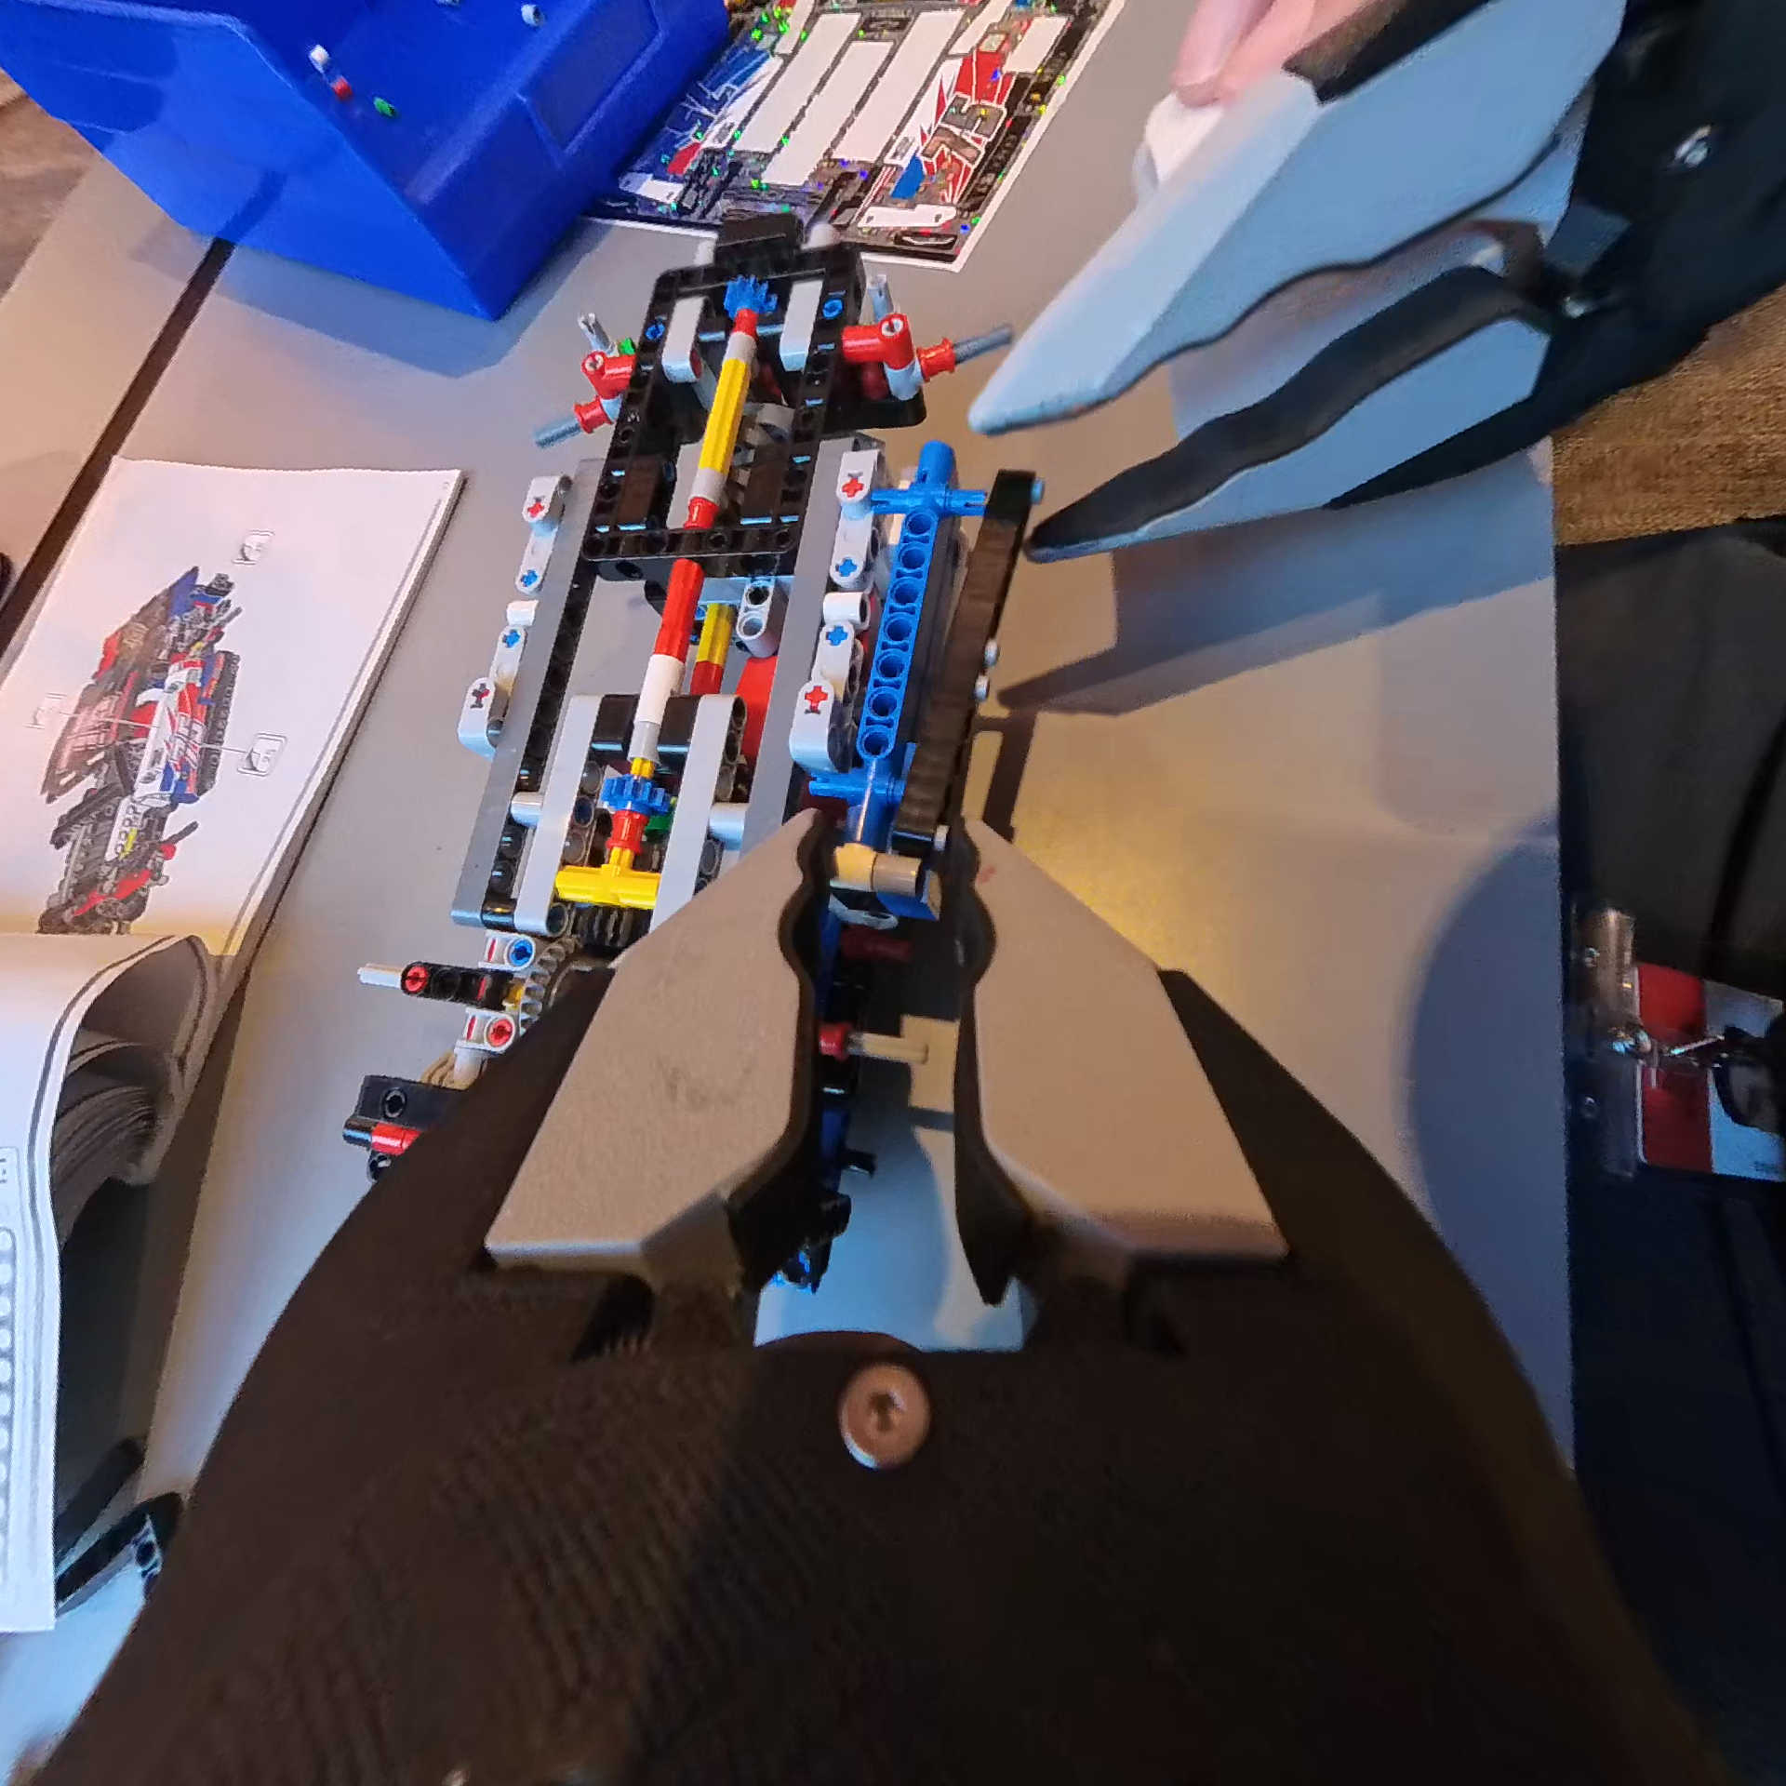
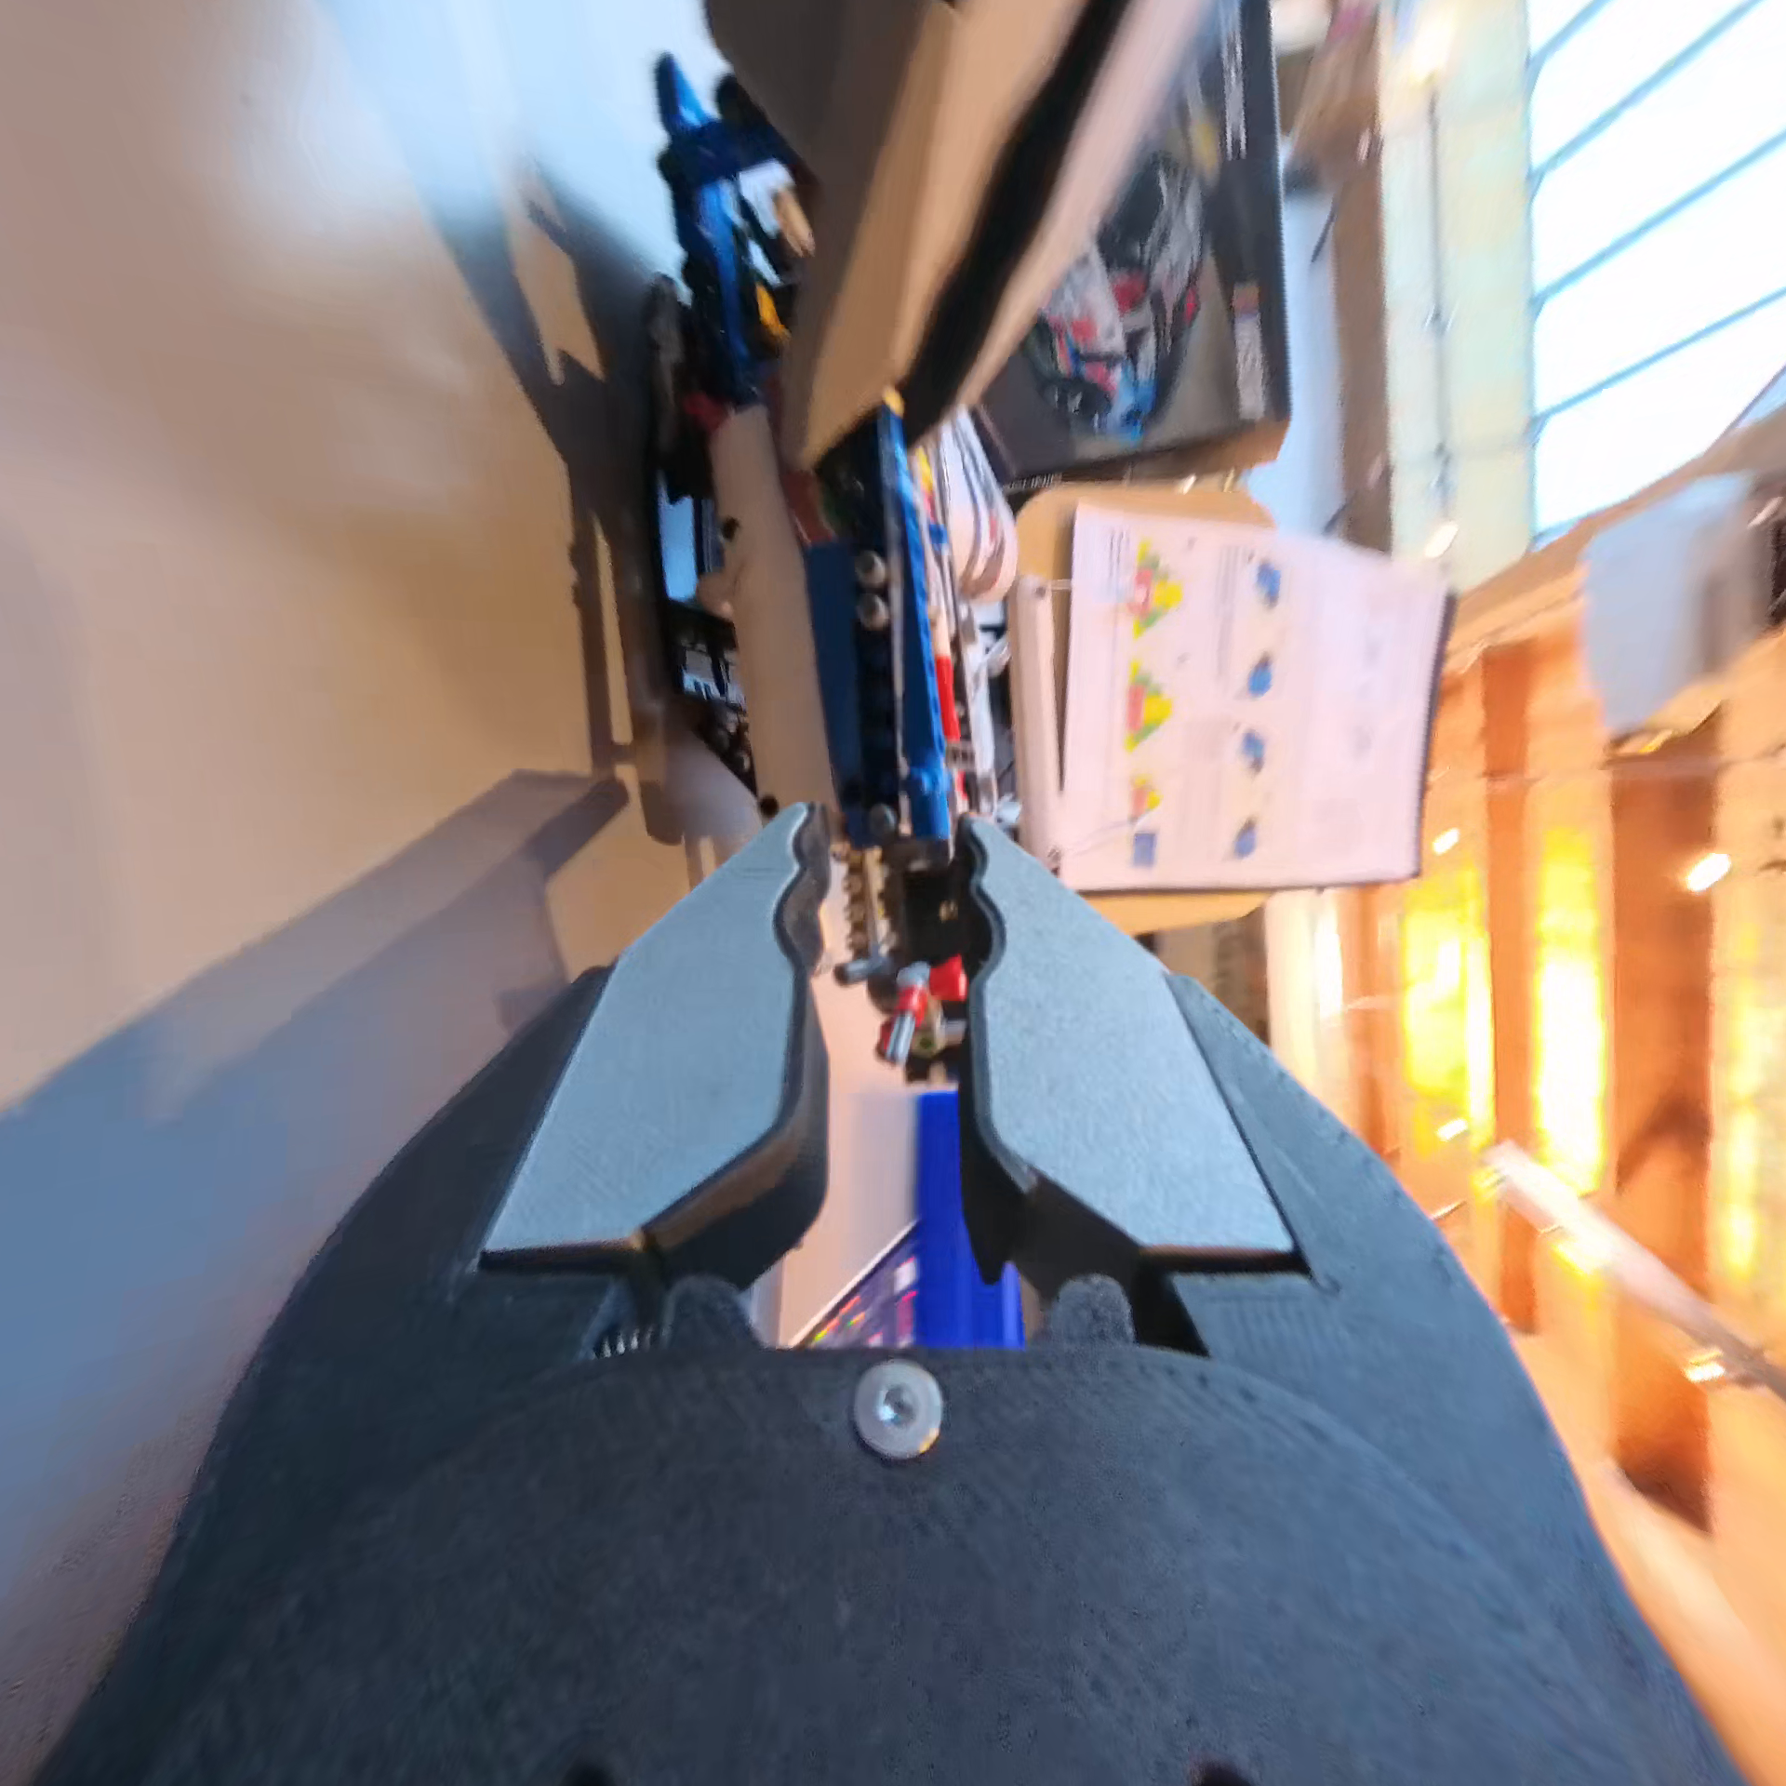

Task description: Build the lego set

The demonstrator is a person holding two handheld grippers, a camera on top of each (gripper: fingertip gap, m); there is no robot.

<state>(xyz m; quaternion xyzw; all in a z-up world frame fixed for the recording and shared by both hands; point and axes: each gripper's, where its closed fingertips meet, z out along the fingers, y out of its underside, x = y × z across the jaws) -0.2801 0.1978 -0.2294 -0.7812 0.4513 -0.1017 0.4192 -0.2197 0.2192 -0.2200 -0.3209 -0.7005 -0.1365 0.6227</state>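
Observation:
A long Lego Technic chassis [image 1: 696, 599] lies on the grey table [image 1: 1208, 870], with black and grey frames and a red, yellow and white shaft down the middle. Along its right side stands a blue holed beam [image 1: 899, 638] next to a black beam. My left gripper [image 1: 889, 831] is shut on the near end of this side assembly. My right gripper [image 1: 1005, 483] comes in from the upper right, rolled on its side. Its jaws stand partly apart around the far end of the same assembly. In the blurred right wrist view the chassis [image 2: 870, 657] runs away from my right gripper [image 2: 897, 839]; contact is unclear.
A blue parts bin [image 1: 387, 145] and a sticker sheet [image 1: 870, 106] lie beyond the chassis. An open instruction booklet [image 1: 213, 696] lies to its left. A person's hand [image 1: 1247, 39] holds the right gripper. The set's box [image 2: 1140, 290] and a printed page [image 2: 1247, 696] show in the right wrist view. My right fingertips sit around 7 cm from my left ones.

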